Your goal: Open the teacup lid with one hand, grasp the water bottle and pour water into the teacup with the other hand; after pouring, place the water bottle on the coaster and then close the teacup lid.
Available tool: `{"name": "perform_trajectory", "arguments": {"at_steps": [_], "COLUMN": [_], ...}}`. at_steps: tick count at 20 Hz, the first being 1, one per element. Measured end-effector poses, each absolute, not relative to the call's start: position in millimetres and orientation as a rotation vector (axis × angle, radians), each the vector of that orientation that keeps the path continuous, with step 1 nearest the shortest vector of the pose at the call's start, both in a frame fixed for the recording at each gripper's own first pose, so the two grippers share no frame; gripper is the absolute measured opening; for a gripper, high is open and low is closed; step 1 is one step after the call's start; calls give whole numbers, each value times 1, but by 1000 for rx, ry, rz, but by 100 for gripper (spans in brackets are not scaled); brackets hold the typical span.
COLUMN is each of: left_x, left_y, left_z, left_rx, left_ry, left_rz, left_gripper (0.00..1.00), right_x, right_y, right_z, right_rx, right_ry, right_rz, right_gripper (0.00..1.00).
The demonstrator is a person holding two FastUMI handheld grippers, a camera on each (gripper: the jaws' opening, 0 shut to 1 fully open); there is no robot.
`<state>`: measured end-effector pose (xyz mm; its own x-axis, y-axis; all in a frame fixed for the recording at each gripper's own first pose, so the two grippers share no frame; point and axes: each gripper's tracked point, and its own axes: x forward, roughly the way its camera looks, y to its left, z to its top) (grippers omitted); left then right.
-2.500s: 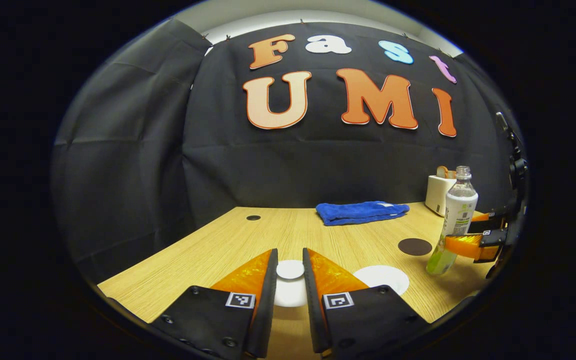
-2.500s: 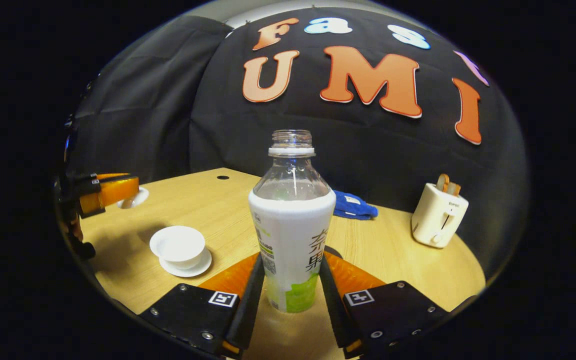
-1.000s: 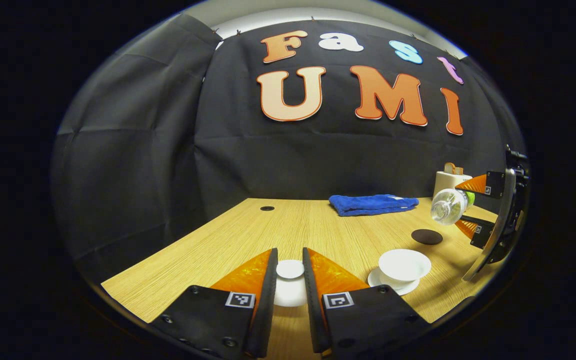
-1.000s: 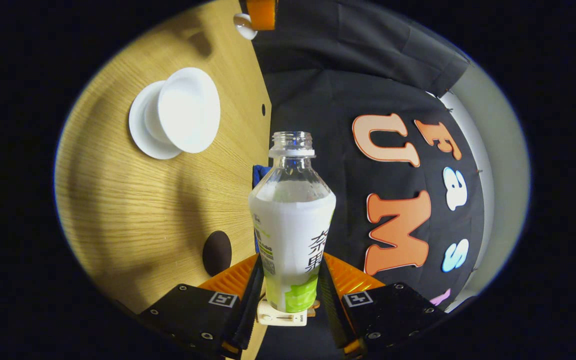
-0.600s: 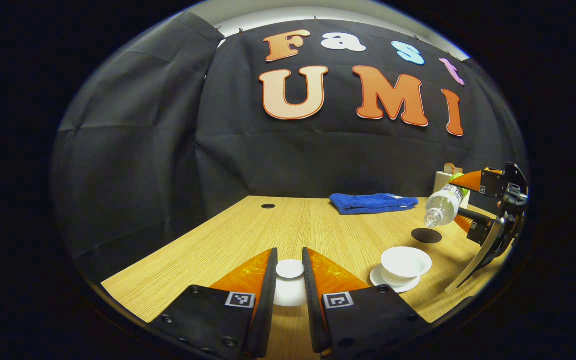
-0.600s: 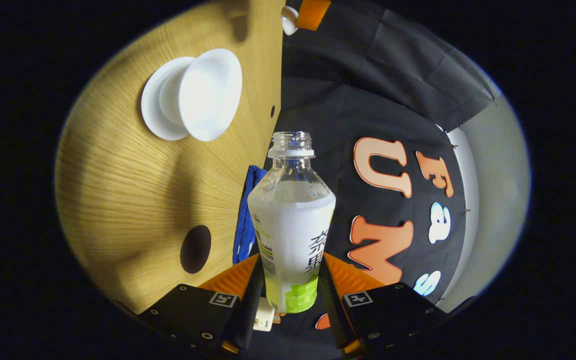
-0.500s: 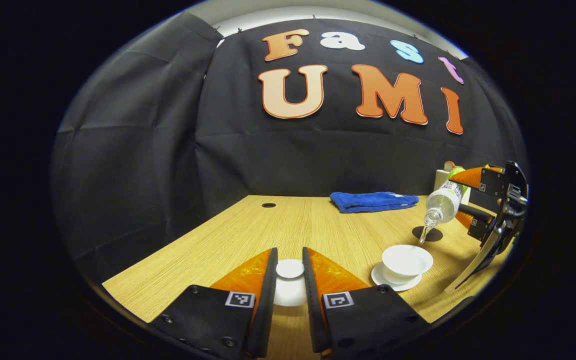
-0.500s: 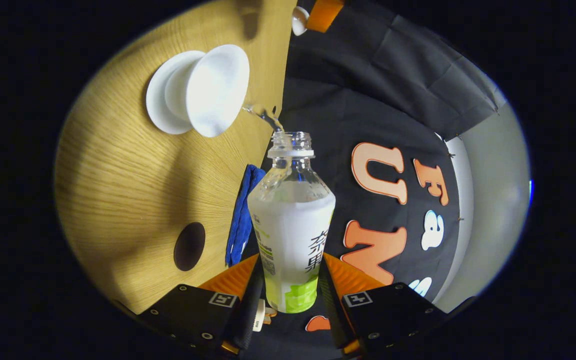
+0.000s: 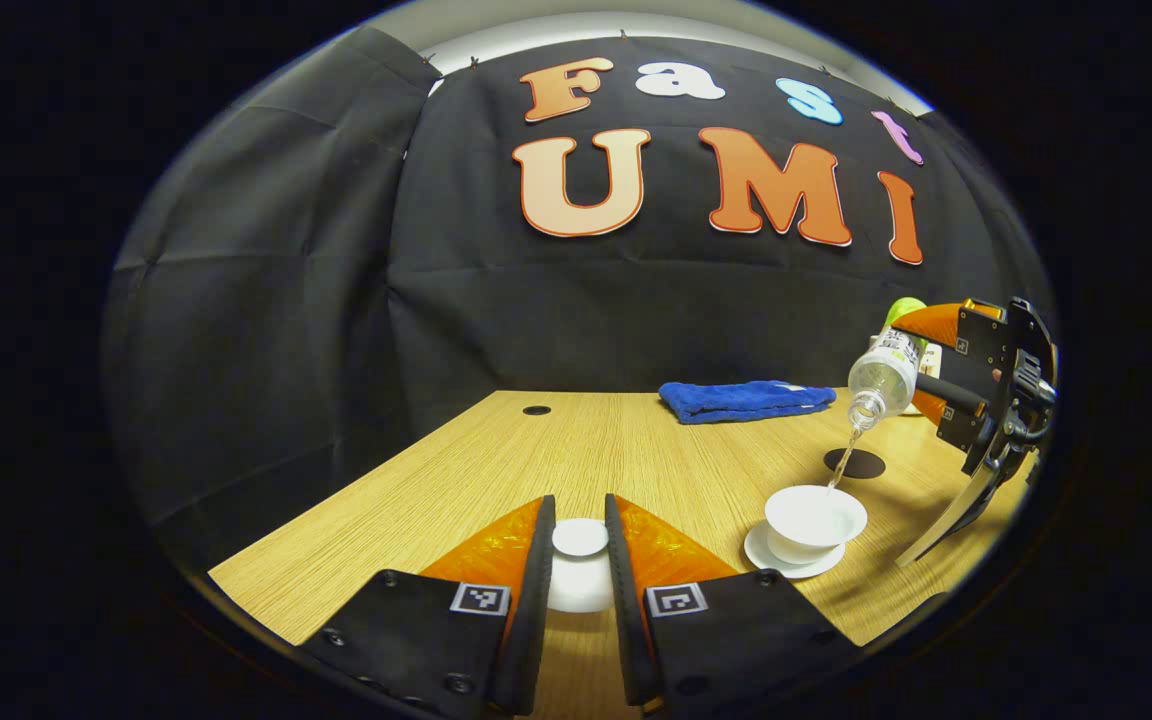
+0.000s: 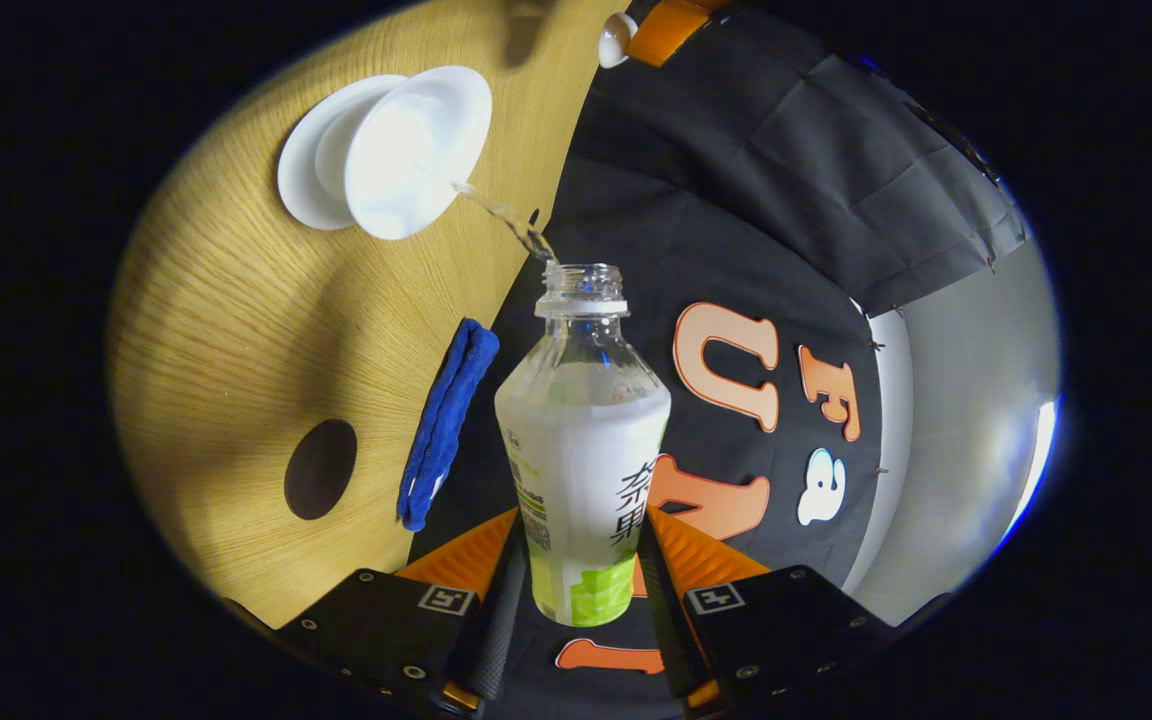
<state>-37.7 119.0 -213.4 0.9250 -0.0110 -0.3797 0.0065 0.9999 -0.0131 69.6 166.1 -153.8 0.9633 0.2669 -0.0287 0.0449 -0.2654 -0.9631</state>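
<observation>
In the left gripper view, the pouring step is seen under way. The left gripper [image 9: 580, 560] is shown at the bottom centre, its fingers pinched on the knob of the lid [image 9: 580, 578], which is held off to the left of the cup [image 9: 814, 518]. The cup stands on its saucer [image 9: 794, 560] at the lower right of the frame. Above it, at the right edge, the bottle [image 9: 882, 375] is held tilted, neck down, by the right gripper [image 9: 921, 368], and a thin stream [image 9: 842, 458] is seen falling from its mouth into the cup. The coaster [image 9: 854, 462] lies just behind the cup; a blue cloth [image 9: 744, 400] lies further back on the table [image 9: 496, 480].

In the right gripper view, the bottle [image 10: 584, 440] is clamped low on its body between the fingers of the right gripper [image 10: 581, 575] at the bottom centre. The scene is rolled: the table [image 10: 236, 330] fills the left side. The cup [image 10: 416, 150] is at the upper left, with the stream [image 10: 501, 212] running from the bottle mouth to its rim. The coaster [image 10: 320, 468] is at the lower left, the cloth [image 10: 444, 420] beside it. The lid [image 10: 618, 38] is seen at the top edge.

Next, it is judged, the bottle must be righted once enough is poured, then set squarely on the coaster, before the lid is returned.
</observation>
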Motion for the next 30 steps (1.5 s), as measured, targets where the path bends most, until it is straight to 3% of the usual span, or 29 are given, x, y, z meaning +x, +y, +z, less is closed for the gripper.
{"name": "perform_trajectory", "arguments": {"at_steps": [1,17,26,30], "left_x": [-38,-41,-42,-45], "left_y": [119,118,116,116], "left_z": [-213,-203,-204,-205], "left_rx": [-12,-4,-5,0], "left_ry": [390,372,375,377], "left_rz": [-10,-32,-37,-36], "left_gripper": [36,36,35,35], "right_x": [69,48,44,42], "right_y": [166,180,186,189], "right_z": [-154,-138,-141,-152], "right_rx": [-1840,-1997,-2026,-2018], "right_ry": [-237,-450,-489,-478], "right_rz": [212,156,196,220], "right_gripper": [65,62,65,62]}}
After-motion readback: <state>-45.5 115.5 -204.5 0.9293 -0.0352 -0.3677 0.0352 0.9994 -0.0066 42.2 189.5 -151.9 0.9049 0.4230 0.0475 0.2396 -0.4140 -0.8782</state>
